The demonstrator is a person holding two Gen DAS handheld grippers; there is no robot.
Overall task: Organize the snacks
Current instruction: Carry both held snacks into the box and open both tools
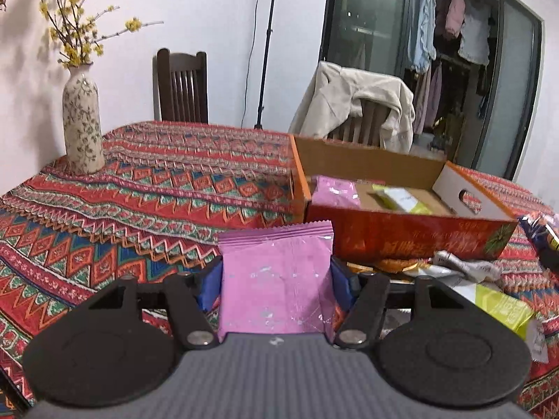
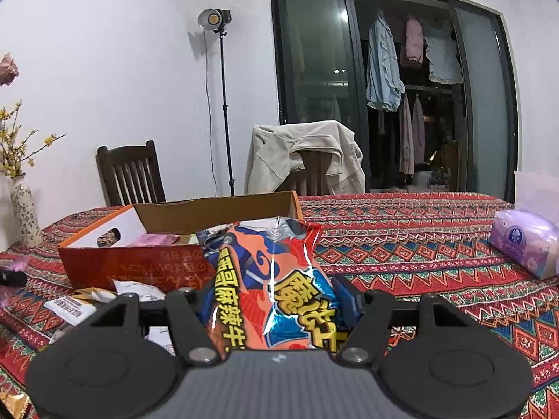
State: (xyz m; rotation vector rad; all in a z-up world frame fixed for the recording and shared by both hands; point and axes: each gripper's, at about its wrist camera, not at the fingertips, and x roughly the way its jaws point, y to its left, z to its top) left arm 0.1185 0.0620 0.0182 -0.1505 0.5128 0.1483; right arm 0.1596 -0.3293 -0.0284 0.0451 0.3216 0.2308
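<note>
My left gripper [image 1: 276, 276] is shut on a pink snack packet [image 1: 276, 279], which stands upright between its blue pads above the patterned tablecloth. Ahead and to the right lies the open red cardboard box [image 1: 412, 237], holding another pink packet [image 1: 335, 192] and a yellow-green packet [image 1: 401, 200]. My right gripper [image 2: 276, 300] is shut on an orange and blue snack bag [image 2: 272, 279], raised in front of the same red box [image 2: 132, 265]. A pink packet [image 2: 155, 241] shows inside that box.
Loose packets lie in front of the box [image 1: 464, 269] [image 2: 104, 296], with a yellow-green one [image 1: 506, 309] to the right. A floral vase [image 1: 82, 122] stands at the far left, a purple tissue pack [image 2: 524, 244] at the right. Chairs [image 1: 181, 87] stand behind the table [image 1: 174, 174].
</note>
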